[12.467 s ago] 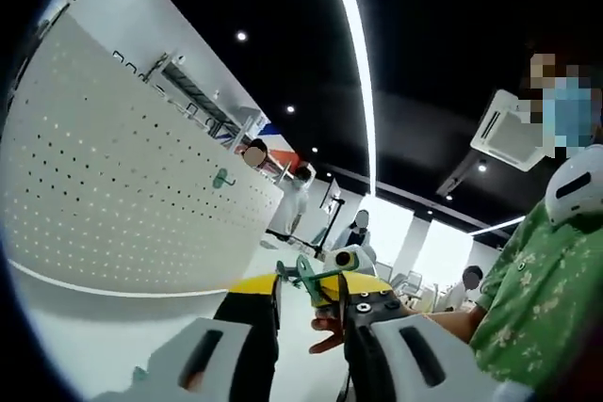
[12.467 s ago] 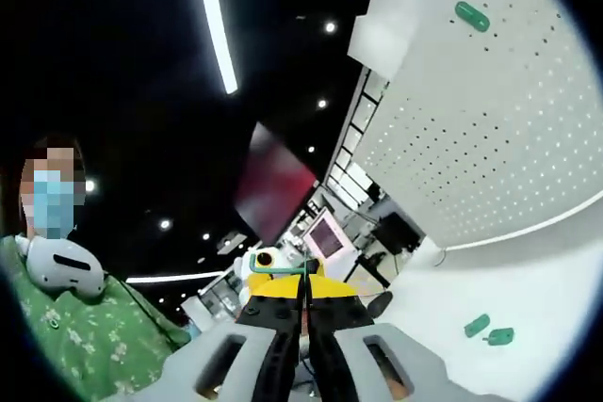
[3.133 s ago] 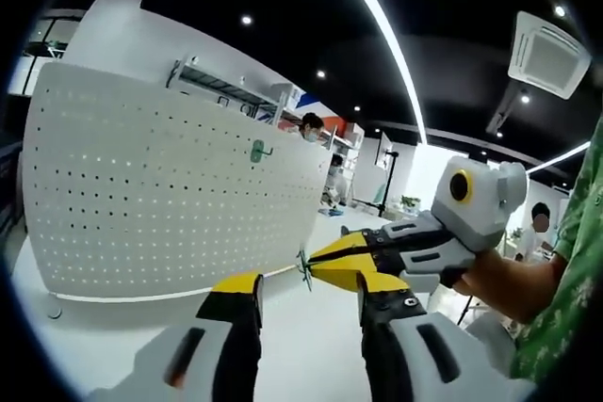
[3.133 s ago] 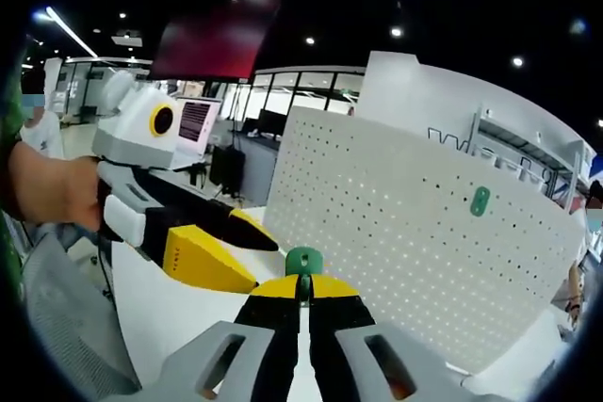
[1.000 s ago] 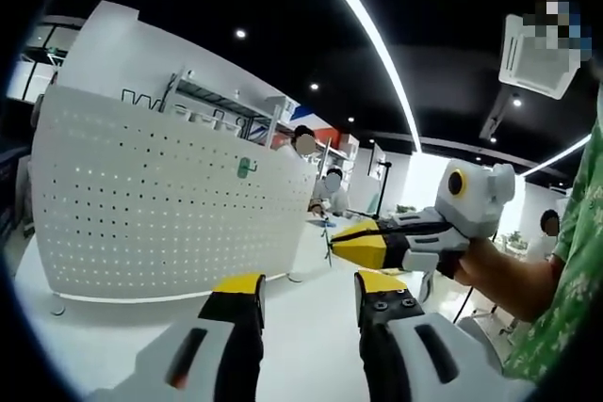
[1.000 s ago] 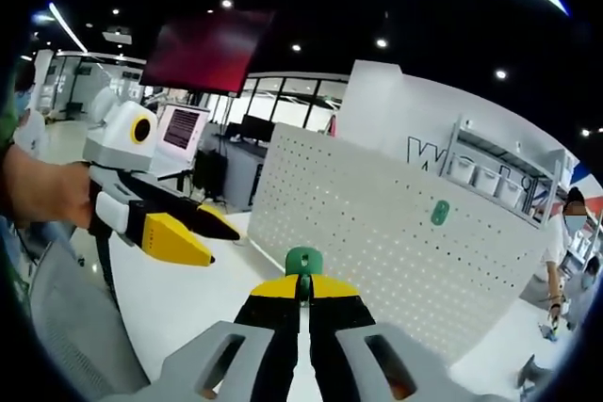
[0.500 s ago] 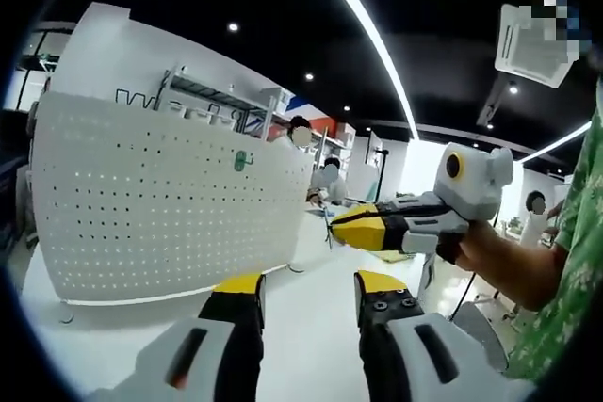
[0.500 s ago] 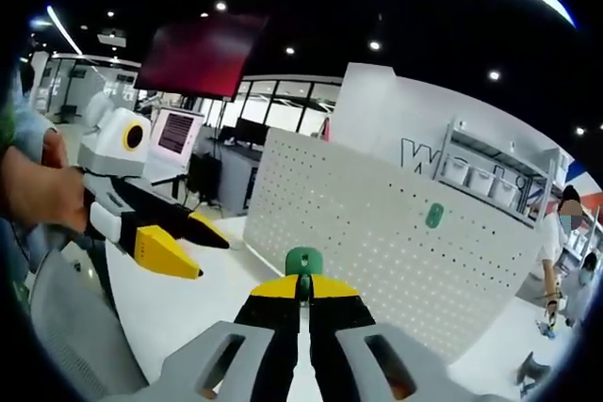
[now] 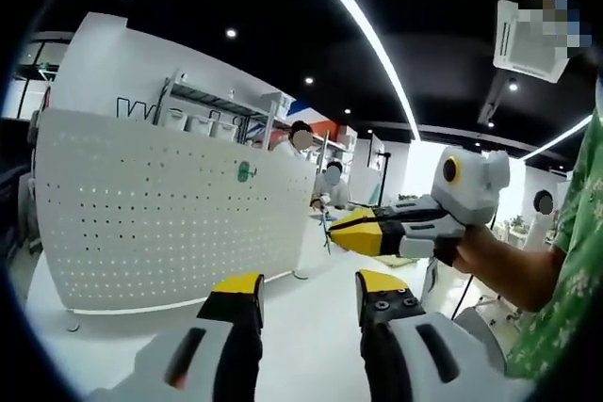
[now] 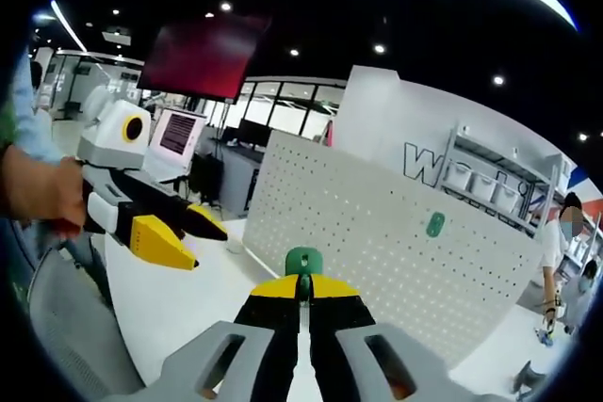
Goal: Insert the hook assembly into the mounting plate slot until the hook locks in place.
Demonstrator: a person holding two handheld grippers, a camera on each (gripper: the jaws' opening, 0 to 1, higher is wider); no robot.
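Note:
A white pegboard plate (image 9: 170, 223) stands upright on the white table, with one green hook (image 9: 245, 171) mounted high on it; in the right gripper view the pegboard (image 10: 377, 251) and that mounted hook (image 10: 434, 224) lie ahead to the right. My right gripper (image 10: 302, 291) is shut on a green hook assembly (image 10: 302, 262), whose round top pokes above the jaws. In the left gripper view the right gripper (image 9: 330, 228) comes in from the right, held short of the board. My left gripper (image 9: 307, 291) is open with nothing between its jaws; it appears at left (image 10: 184, 237) in the right gripper view.
The white table (image 9: 301, 317) runs under both grippers. A person's hand (image 9: 490, 265) and green patterned sleeve (image 9: 565, 298) hold the right gripper. People stand behind the board (image 9: 330, 181), near shelving (image 10: 480, 181) and monitors (image 10: 174, 134).
Both views have shifted slightly. The right gripper with its hook has drifted a little lower and nearer the pegboard's right end. Jaw states are unchanged.

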